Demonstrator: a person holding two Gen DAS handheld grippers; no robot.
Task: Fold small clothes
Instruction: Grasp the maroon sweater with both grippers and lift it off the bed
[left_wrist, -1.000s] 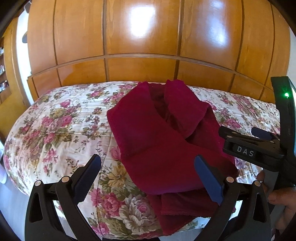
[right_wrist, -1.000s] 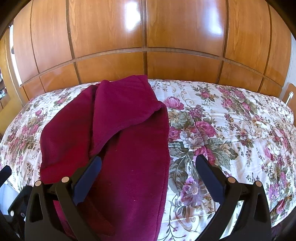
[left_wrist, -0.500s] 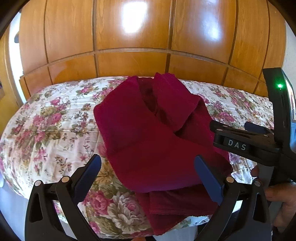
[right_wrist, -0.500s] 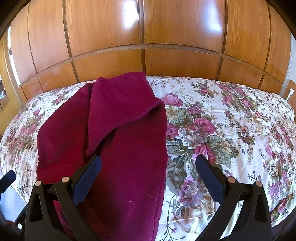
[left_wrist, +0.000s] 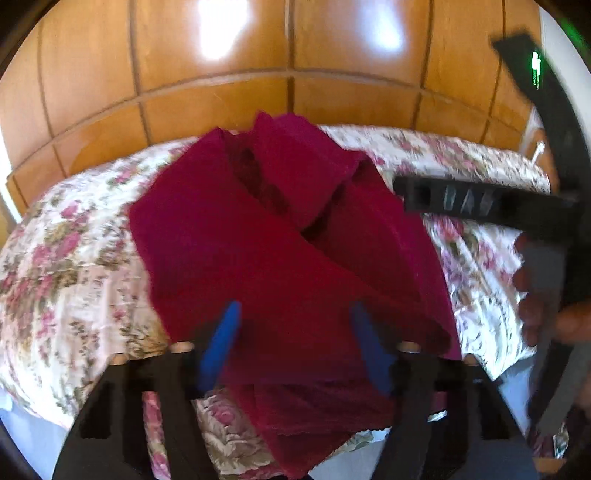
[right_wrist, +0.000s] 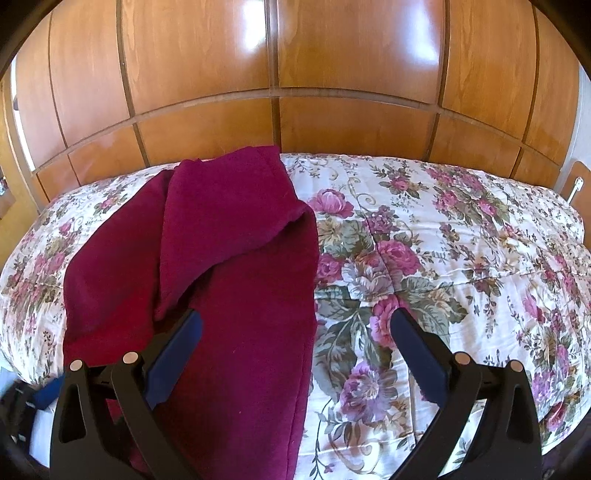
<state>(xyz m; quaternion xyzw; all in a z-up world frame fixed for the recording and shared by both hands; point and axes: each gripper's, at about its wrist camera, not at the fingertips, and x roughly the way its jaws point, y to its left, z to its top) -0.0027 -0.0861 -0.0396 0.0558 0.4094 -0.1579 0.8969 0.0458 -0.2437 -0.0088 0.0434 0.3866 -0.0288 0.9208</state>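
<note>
A dark red garment (left_wrist: 280, 258) lies loosely folded on the floral bedspread (left_wrist: 74, 258), its lower edge hanging over the near side of the bed. My left gripper (left_wrist: 295, 332) is open, its blue-padded fingers spread over the garment's near part; this view is blurred. The right gripper (left_wrist: 461, 201) shows in the left wrist view as a black bar at the right, held by a hand. In the right wrist view the garment (right_wrist: 221, 277) lies at the left and my right gripper (right_wrist: 295, 332) is open, straddling its right edge above the bedspread (right_wrist: 443, 258).
A glossy wooden panelled wall (right_wrist: 295, 74) rises behind the bed. The bedspread's right half holds nothing but its flower print. The near bed edge and pale floor (left_wrist: 29, 435) show at the lower left.
My left gripper has moved forward and its fingers have narrowed somewhat over the garment. The right gripper has shifted slightly forward and stays wide open.
</note>
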